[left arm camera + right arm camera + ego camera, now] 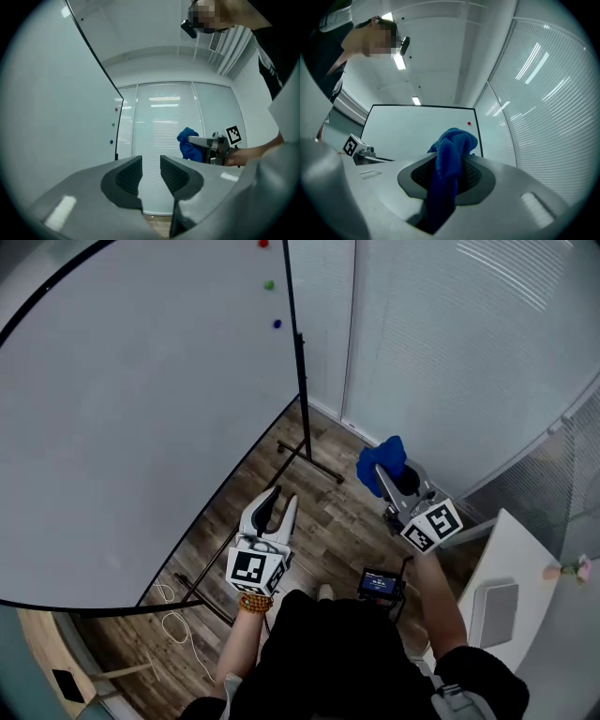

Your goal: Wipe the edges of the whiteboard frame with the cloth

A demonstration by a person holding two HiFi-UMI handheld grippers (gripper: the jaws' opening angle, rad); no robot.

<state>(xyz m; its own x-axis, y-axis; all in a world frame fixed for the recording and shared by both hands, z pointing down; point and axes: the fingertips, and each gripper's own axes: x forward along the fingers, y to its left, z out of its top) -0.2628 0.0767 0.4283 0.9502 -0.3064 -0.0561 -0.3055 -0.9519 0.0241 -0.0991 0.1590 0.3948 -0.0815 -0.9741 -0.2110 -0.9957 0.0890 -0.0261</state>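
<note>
Sensibly, the right gripper (447, 174), fingers clenched on the blue cloth (453, 144), needed to press its bunched end squarely against the whiteboard frame (292, 306), while the left gripper (150, 174) hung with fingers released and empty.

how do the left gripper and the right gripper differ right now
The left gripper is empty, jaws slightly apart; the right gripper is clamped on the blue cloth. In the head view the left gripper is nearer the whiteboard frame; the right gripper is nearer the blinds. Neither touches the frame.
</note>
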